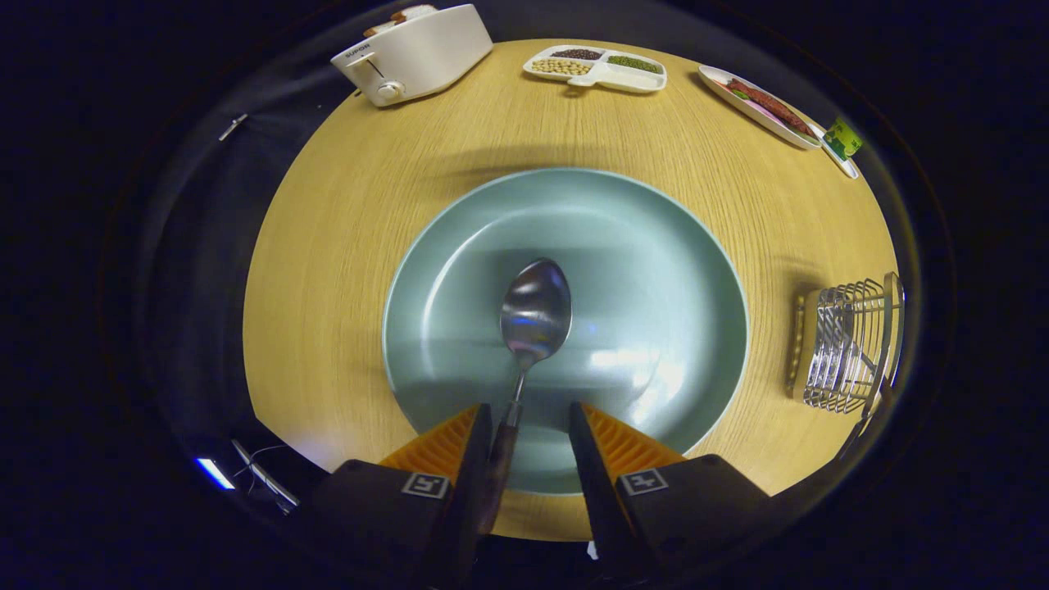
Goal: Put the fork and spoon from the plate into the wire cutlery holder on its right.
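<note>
Spoon (534,315) lies on the pale green plate (459,246), bowl pointing away from me, its handle running back between the fingers of my tool (531,422). The handle sits hard against the left finger (479,442), while the right finger (586,442) stands clearly apart from it, so the tool is partly open and not gripping anything yet. The wire cutlery holder (848,344) waits on the table (328,270) to the right of the plate, and I cannot make out a fork on the plate. My worry is the off-centre handle: if I close now, the right finger may push the thin handle sideways, so the pinch lands badly. A smooth handle held near its end could also swing or slip as I lift, with the heavy bowl pulling downward. Then it might drop onto the plate, or snag the wires when I reach the holder.
</note>
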Demonstrator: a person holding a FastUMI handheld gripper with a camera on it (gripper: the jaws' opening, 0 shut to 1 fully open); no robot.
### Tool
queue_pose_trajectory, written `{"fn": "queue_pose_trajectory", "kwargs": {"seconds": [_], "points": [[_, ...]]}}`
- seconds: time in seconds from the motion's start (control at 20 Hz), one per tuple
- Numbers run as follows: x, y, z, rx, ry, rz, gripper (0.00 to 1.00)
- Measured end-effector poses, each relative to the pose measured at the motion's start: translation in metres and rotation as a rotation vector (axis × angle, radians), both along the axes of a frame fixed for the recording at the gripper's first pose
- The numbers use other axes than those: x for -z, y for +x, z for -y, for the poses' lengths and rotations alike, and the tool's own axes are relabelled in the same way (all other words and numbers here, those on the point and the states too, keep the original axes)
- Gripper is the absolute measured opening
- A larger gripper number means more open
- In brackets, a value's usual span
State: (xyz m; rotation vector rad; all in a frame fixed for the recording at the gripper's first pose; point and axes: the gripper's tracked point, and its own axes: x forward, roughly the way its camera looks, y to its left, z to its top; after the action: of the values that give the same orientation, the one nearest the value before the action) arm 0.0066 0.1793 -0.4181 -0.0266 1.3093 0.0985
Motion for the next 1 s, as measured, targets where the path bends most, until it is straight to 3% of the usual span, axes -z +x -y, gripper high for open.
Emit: {"fn": "queue_pose_trajectory", "kwargs": {"seconds": [0.05, 0.2, 0.3, 0.4, 0.5, 0.75, 1.0], "points": [[0.001, -0.002, -0.002, -0.008, 0.006, -0.009, 0.56], [0.000, -0.009, -0.008, -0.044, 0.034, -0.045, 0.22], [-0.012, -0.007, -0.012, -0.080, 0.073, -0.042, 0.19], [0.003, -0.013, -0.023, -0.157, 0.125, -0.054, 0.10], [0.000, -0.015, -0.019, -0.208, 0.111, -0.047, 0.08], [-0.017, -0.014, -0.015, -0.230, 0.138, -0.028, 0.08], [-0.046, -0.008, -0.011, -0.200, 0.207, -0.006, 0.08]]}}
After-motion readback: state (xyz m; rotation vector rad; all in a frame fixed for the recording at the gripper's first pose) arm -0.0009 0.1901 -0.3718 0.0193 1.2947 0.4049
